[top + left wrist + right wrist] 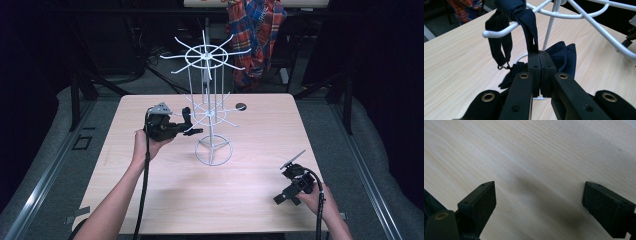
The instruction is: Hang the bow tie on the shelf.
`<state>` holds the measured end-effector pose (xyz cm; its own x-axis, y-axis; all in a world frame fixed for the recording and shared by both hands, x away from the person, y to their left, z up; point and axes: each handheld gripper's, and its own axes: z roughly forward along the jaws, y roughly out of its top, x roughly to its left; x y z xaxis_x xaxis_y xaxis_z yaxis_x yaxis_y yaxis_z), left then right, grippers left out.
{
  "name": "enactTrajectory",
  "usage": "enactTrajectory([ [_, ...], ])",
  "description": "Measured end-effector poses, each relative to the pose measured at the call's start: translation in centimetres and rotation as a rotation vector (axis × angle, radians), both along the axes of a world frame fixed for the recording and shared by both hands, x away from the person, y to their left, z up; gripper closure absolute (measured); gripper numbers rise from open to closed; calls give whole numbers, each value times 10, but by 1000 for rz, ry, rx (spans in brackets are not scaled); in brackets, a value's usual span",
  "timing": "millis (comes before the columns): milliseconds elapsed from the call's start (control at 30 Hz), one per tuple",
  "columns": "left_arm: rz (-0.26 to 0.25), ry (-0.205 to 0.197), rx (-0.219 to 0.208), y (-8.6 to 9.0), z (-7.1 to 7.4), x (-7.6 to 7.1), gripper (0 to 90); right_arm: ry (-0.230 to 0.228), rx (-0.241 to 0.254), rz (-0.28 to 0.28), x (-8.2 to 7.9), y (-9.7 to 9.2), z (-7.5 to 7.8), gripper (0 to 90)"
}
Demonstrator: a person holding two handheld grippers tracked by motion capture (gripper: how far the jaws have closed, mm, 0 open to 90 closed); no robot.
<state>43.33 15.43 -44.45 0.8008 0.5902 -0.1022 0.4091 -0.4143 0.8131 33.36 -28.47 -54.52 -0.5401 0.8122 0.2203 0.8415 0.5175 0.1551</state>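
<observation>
My left tool [540, 56] is clamped tight on the strap of a dark navy bow tie [562, 58] — the two black pads meet with only the thin band of cloth pinched between them. The strap rises from the pads and loops over one white arm of the wire rack [210, 107], where it is bunched at the top. A second loop of the same strap hangs down beside it, ending in a small hook. The bow itself hangs just behind my pads, below that arm and above the table [165, 190], in front of the rack's ring-shaped foot.

From the high view, my left tool [187, 125] is held up at the rack's lower ring of arms, on its left side, pointing toward the centre pole. The rack stands upright near the middle of the table, with a second, wider ring of arms at the top.

My right tool [281, 199] sits low over the table's near right corner, well apart from the rack. Its jaws stand wide — in the right gripper view there is only bare wood grain between them, and the pads hold nothing.

A small dark round disc [241, 106] lies on the table beyond the rack, near the far edge.
</observation>
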Motion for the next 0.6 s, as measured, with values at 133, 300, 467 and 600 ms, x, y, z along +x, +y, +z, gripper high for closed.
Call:
enactTrajectory([
  [133, 3, 4, -1, -1, -2, 1, 892, 1, 4, -3, 0, 0, 0, 116],
  [300, 7, 6, -3, 1, -2, 1, 892, 0, 2, 0, 0, 0, 0, 116],
  [467, 14, -9, -22, 3, 0, 0, 849, 0, 9, -4, 0, 0, 0, 116],
  [600, 18, -17, -24, 5, 4, -1, 796, 4, 0, 9, 0, 0, 1, 116],
])
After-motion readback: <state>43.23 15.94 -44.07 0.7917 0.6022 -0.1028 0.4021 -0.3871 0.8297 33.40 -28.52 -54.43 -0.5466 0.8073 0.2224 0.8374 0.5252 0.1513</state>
